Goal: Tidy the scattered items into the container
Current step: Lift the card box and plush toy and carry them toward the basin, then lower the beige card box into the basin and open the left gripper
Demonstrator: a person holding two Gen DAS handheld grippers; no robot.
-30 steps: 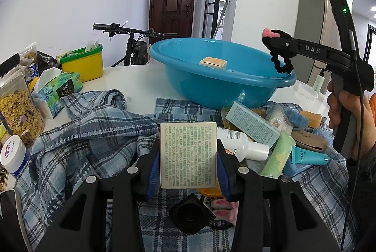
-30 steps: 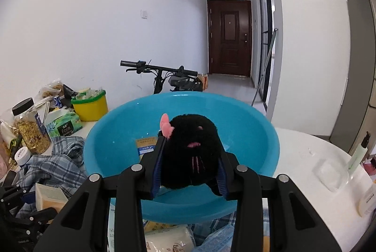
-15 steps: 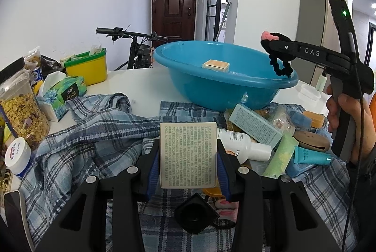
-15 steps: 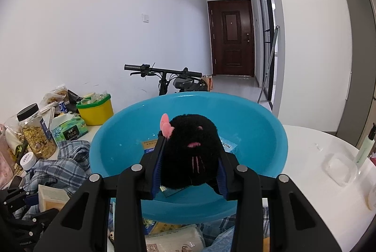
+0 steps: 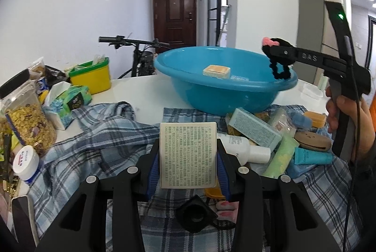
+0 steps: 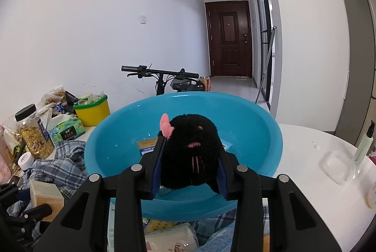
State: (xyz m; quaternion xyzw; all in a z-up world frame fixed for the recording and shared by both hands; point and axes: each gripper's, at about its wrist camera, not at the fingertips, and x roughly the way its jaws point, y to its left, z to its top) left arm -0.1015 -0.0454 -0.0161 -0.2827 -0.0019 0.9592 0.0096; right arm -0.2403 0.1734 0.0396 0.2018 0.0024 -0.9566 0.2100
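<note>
A blue plastic basin (image 5: pixel 211 92) stands on the white table; it also shows in the right wrist view (image 6: pixel 258 134) with flat boxes inside. My left gripper (image 5: pixel 188 159) is shut on a pale box with printed text (image 5: pixel 188 153), held above the plaid cloth, short of the basin. The same box shows in the right wrist view (image 6: pixel 45 199). My right gripper (image 6: pixel 189 160) is shut on a black plush toy with pink ears (image 6: pixel 188 153), over the basin's near rim. In the left wrist view the right gripper (image 5: pixel 277 57) holds the toy (image 5: pixel 279 64) at the basin's right rim.
A pile of tubes, bottles and boxes (image 5: pixel 270 141) lies on the plaid cloth (image 5: pixel 94 146) in front of the basin. A cereal jar (image 5: pixel 25 118), tissue box (image 5: pixel 68 101) and yellow tub (image 5: pixel 91 78) stand left. A pump bottle (image 6: pixel 364 143) stands right. A bicycle (image 6: pixel 164 78) is behind.
Both grippers have risen slightly and edged toward the basin with their loads. The right gripper now sits further over the basin's rim.
</note>
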